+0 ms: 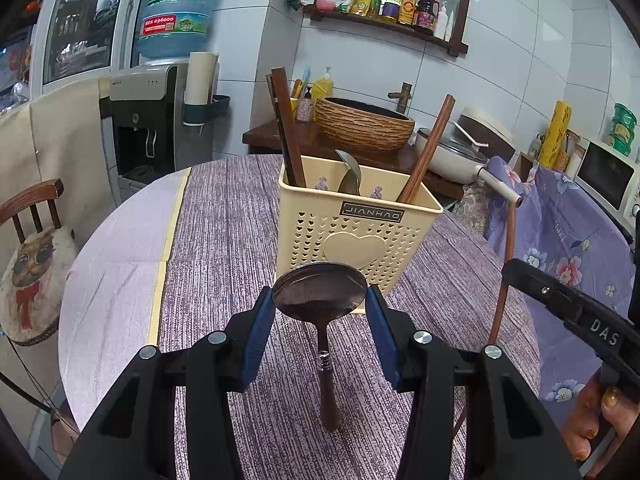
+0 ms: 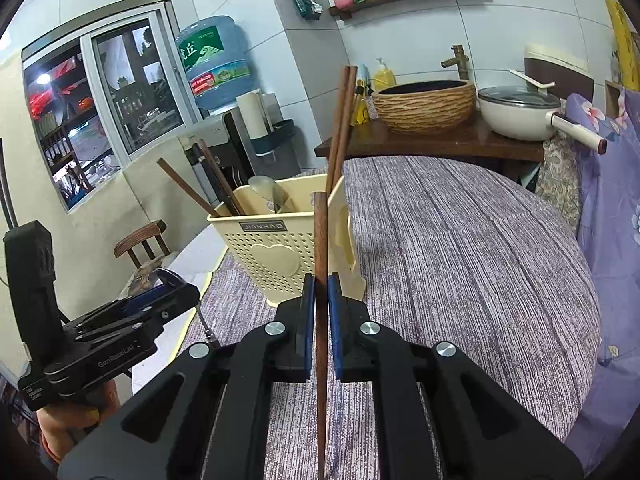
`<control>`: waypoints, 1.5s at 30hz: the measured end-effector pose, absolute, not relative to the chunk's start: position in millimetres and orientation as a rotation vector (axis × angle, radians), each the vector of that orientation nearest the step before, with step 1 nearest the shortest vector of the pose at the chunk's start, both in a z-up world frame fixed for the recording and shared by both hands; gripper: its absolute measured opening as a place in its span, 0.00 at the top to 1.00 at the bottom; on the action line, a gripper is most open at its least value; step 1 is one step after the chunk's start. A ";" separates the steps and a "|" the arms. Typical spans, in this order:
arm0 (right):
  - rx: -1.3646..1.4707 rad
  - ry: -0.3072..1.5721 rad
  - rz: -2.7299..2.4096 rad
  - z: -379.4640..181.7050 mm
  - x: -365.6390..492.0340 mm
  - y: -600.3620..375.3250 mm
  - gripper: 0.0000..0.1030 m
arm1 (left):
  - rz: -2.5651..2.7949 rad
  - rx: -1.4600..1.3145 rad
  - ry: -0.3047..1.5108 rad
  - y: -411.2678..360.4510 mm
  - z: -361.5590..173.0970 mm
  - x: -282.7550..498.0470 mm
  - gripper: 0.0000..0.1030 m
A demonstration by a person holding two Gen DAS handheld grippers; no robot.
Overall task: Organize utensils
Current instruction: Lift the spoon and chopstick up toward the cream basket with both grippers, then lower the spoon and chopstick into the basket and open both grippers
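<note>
Steel and wood are both lifted clear of the surface (image 1: pixel 224 216): our left tool (image 1: pixel 320 300) clamps the spoon (image 1: pixel 320 292) by its bowl, our right tool (image 2: pixel 321 304) pinches a chopstick (image 2: pixel 320 240), so next we carry each over the cream holder (image 1: pixel 360 220) and drop them in.

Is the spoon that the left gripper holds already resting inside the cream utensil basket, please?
No, the spoon is clamped by its bowl in the left gripper, in front of the cream utensil basket and outside it.

A home kitchen: sauce bottles (image 1: pixel 404 6) on a shelf (wooden), water dispenser (image 1: pixel 154 120).
</note>
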State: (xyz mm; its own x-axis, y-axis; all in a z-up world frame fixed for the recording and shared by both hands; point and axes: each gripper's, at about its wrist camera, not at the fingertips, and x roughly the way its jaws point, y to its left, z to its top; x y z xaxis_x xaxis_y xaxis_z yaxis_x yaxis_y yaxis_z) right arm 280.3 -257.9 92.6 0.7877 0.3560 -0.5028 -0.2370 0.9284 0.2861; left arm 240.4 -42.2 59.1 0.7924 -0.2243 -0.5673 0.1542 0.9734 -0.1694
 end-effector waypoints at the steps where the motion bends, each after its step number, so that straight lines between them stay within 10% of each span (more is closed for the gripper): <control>1: 0.212 0.572 0.326 96.6 278.1 -257.7 0.92 | -0.204 -0.115 0.623 -42.1 59.3 239.7 0.55; 45: 0.142 0.279 0.261 250.0 355.3 -238.3 0.93 | -0.161 -0.104 0.351 -51.7 189.8 313.3 0.55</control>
State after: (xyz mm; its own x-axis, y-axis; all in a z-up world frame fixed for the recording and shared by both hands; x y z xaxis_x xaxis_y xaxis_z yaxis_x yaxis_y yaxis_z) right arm 355.3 -238.3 250.0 0.9282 0.2731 -0.2526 -0.2341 0.9565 0.1741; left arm 313.3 -51.7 189.8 0.9265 -0.1743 -0.3334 0.1384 0.9820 -0.1289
